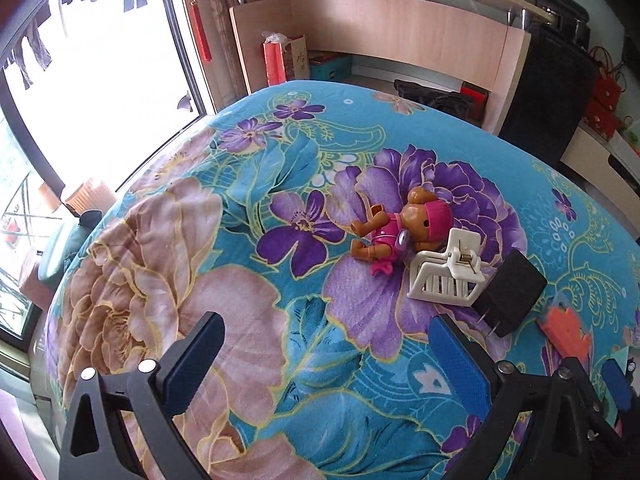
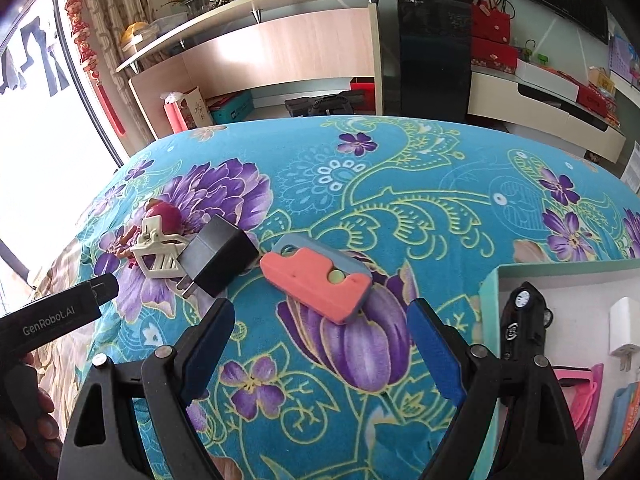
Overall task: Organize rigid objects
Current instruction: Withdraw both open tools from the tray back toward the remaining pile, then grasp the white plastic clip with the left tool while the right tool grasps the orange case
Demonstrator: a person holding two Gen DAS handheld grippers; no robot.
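A brown toy dog in pink (image 1: pixel 404 226) lies on the floral cloth, touching a white clip (image 1: pixel 450 272) and a black plug adapter (image 1: pixel 510 298). The orange and grey toy (image 2: pixel 318 280) lies right of them. My left gripper (image 1: pixel 328 344) is open and empty, short of the clip. My right gripper (image 2: pixel 320 320) is open, its fingers either side of the orange toy's near end, not touching. The clip (image 2: pixel 160 254) and adapter (image 2: pixel 218 258) lie to its left. A white box (image 2: pixel 490 292) at right holds a black toy car (image 2: pixel 524 320), a white charger (image 2: pixel 626 330) and other items.
The cloth-covered table (image 2: pixel 420 184) drops off at its far and left edges. Beyond it stand a wooden desk with shelf (image 2: pixel 280 52), a black cabinet (image 2: pixel 432 52) and a low white unit (image 2: pixel 540 108). A bright window (image 1: pixel 100 80) is on the left.
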